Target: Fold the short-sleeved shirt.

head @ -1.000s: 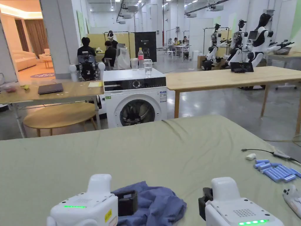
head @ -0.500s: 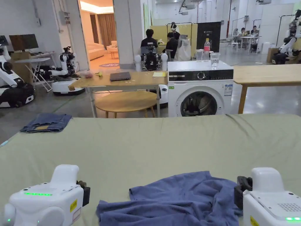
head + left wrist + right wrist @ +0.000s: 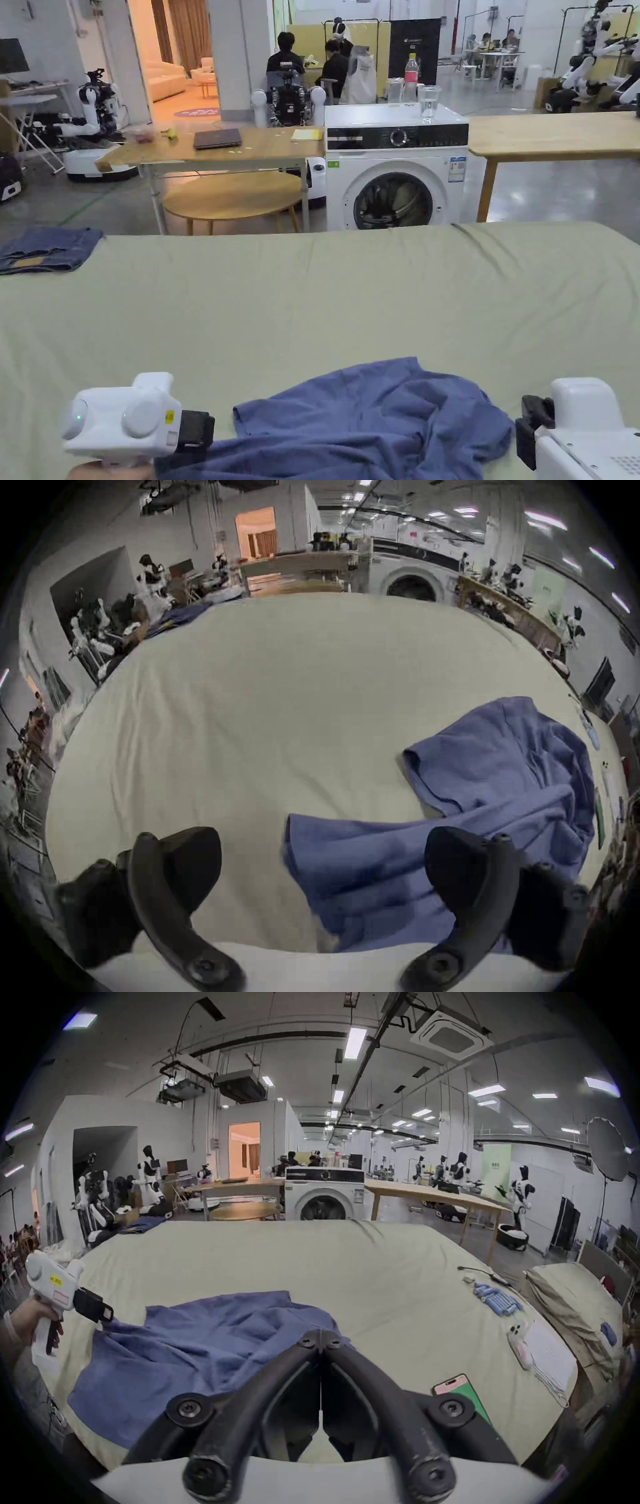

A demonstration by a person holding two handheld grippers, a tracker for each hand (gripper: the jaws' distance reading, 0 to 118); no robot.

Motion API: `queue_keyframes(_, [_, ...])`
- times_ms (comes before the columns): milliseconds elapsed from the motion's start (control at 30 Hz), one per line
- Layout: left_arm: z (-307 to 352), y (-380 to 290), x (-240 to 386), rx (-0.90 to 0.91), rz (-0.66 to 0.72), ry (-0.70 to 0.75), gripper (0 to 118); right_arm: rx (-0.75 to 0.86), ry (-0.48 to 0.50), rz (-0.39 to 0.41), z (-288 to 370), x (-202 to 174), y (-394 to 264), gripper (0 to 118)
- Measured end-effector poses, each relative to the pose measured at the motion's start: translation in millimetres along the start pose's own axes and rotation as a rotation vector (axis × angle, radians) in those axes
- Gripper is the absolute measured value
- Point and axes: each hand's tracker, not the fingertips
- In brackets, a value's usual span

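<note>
A crumpled blue short-sleeved shirt (image 3: 375,425) lies on the green-grey covered table (image 3: 312,294) near its front edge. My left gripper (image 3: 200,431) is rolled onto its side at the shirt's left corner. In the left gripper view its jaws stand wide apart (image 3: 322,864), with the shirt's (image 3: 485,791) near edge lying between them, closer to the right jaw. My right gripper (image 3: 320,1335) is shut, its tips over the shirt's (image 3: 207,1338) right edge; no cloth shows pinched between them. It also sits at the bottom right of the head view (image 3: 531,425).
Folded jeans (image 3: 44,247) lie at the table's far left corner. On the right side rest several blue cylinders (image 3: 498,1300), a cable, two phones (image 3: 457,1390) and a white sheet (image 3: 550,1359). A washing machine (image 3: 394,169) and wooden tables stand beyond the far edge.
The head camera has swung left and tilted. My left gripper has rolled sideways and moved in to the shirt's left corner. The right gripper stays by the shirt's right edge.
</note>
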Motion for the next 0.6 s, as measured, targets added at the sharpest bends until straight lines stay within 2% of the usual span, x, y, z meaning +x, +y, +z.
queue_keyframes(33, [-7, 2, 1, -0.027, -0.011, 0.02, 114, -0.01, -0.014, 0.002, -5, 6, -1, 0])
queue_keyframes(67, [-13, 4, 2, -0.045, -0.023, 0.03, 106, -0.021, -0.029, 0.006, -11, 12, -2, 0])
queue_keyframes(100, [-16, -1, 3, -0.056, -0.025, 0.044, 93, -0.029, -0.038, 0.007, -16, 18, -3, 0])
queue_keyframes(133, [-22, -1, 2, -0.1, -0.031, 0.059, 71, -0.046, -0.051, 0.009, -23, 24, -5, 0])
queue_keyframes(233, [-36, -9, 2, -0.151, -0.035, -0.027, 43, -0.104, -0.073, 0.03, -55, 42, -12, 0])
queue_keyframes(267, [-34, -8, 3, -0.124, -0.012, -0.029, 23, -0.137, -0.064, 0.029, -69, 47, -15, 0])
queue_keyframes(333, [-24, -6, 5, -0.087, -0.019, -0.045, 8, -0.2, -0.01, 0.014, -96, 53, -20, 0])
queue_keyframes(400, [-13, -4, 4, -0.041, -0.004, -0.046, 2, -0.242, 0.024, 0.008, -122, 54, -25, 0])
queue_keyframes(433, [-6, -1, 4, -0.024, -0.011, -0.038, 2, -0.253, 0.068, -0.031, -134, 56, -27, 10])
queue_keyframes(500, [4, 4, 2, -0.001, -0.008, -0.04, 2, -0.303, 0.088, -0.084, -155, 57, -28, 93])
queue_keyframes(533, [8, 7, 3, 0.0, -0.011, -0.044, 2, -0.336, 0.112, -0.086, -165, 55, -28, 112])
queue_keyframes(600, [12, 11, 5, 0.007, -0.024, -0.041, 2, -0.318, 0.123, -0.066, -177, 50, -29, 112])
